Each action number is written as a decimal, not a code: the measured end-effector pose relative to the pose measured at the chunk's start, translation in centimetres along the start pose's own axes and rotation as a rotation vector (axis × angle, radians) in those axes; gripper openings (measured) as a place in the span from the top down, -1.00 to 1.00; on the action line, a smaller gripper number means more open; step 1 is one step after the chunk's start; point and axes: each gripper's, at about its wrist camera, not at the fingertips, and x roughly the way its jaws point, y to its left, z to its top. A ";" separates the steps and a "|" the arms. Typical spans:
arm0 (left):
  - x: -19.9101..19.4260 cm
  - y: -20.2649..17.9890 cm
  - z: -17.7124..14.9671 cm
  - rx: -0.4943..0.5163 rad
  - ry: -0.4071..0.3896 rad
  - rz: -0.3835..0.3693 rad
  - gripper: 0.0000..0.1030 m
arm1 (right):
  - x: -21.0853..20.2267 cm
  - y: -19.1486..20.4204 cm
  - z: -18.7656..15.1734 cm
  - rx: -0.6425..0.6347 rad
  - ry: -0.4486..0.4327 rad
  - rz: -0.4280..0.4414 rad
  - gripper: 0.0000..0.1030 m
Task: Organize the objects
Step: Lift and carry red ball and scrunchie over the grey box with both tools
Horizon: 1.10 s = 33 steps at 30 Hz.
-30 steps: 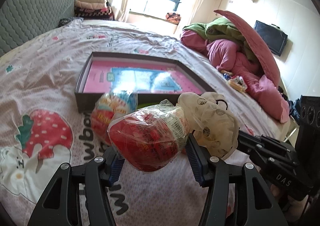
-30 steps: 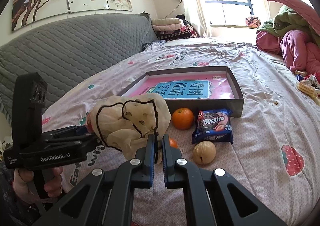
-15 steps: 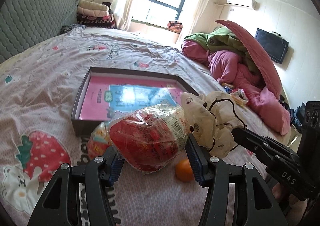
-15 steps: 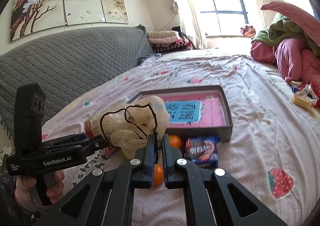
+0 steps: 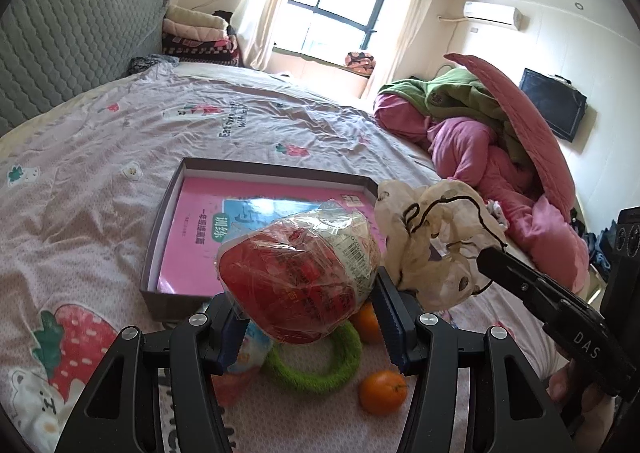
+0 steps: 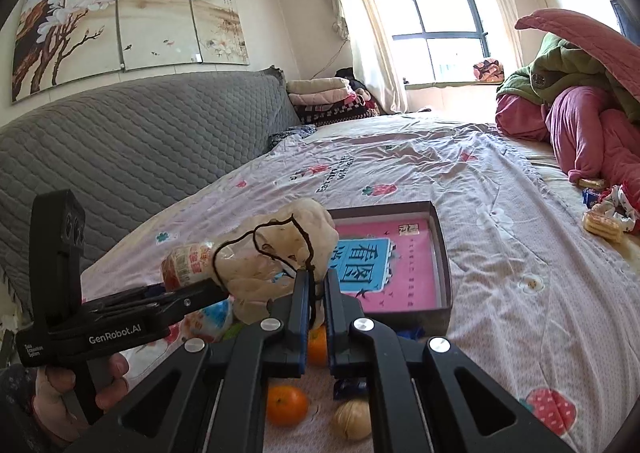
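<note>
My left gripper [image 5: 308, 319] is shut on a clear bag of red snacks [image 5: 304, 277] and holds it in the air above the bed. Just to its right hangs a cream drawstring pouch [image 5: 432, 249] with a black cord. In the right wrist view my right gripper [image 6: 316, 285] is shut on the pouch [image 6: 280, 253] at its cord. Beyond both lies a dark shallow box [image 5: 160, 237] with a pink book [image 5: 200, 241] inside. The right wrist view shows the left gripper [image 6: 216, 293] and the snack bag [image 6: 186, 263] at the left.
On the strawberry-print sheet below the grippers lie a green ring [image 5: 320, 373], two oranges [image 5: 382, 391] [image 6: 286, 405], a pale round fruit [image 6: 352, 421] and a blue snack packet [image 6: 348, 387]. A grey padded headboard [image 6: 140, 157] stands left; pink and green bedding [image 5: 500, 157] is piled right.
Both grippers have risen with the snack bag and the pouch still held. The box now sits lower and further off, and the ring and oranges have come into sight underneath.
</note>
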 end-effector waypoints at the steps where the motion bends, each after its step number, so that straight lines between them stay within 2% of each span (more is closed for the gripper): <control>1: 0.3 0.2 0.2 -0.003 0.003 0.006 -0.14 | 0.3 -0.2 0.2 0.001 0.000 -0.004 0.87; 20: 4.1 4.4 2.8 -0.085 0.023 0.126 -0.14 | 4.9 -2.4 1.8 -0.032 0.044 -0.072 0.86; 25: 5.3 5.9 3.5 -0.123 0.048 0.165 -0.14 | 6.1 -3.8 2.3 -0.003 0.068 -0.105 0.86; 33: 6.5 6.7 3.6 -0.130 0.068 0.208 -0.14 | 7.5 -5.7 1.7 0.043 0.108 -0.133 0.86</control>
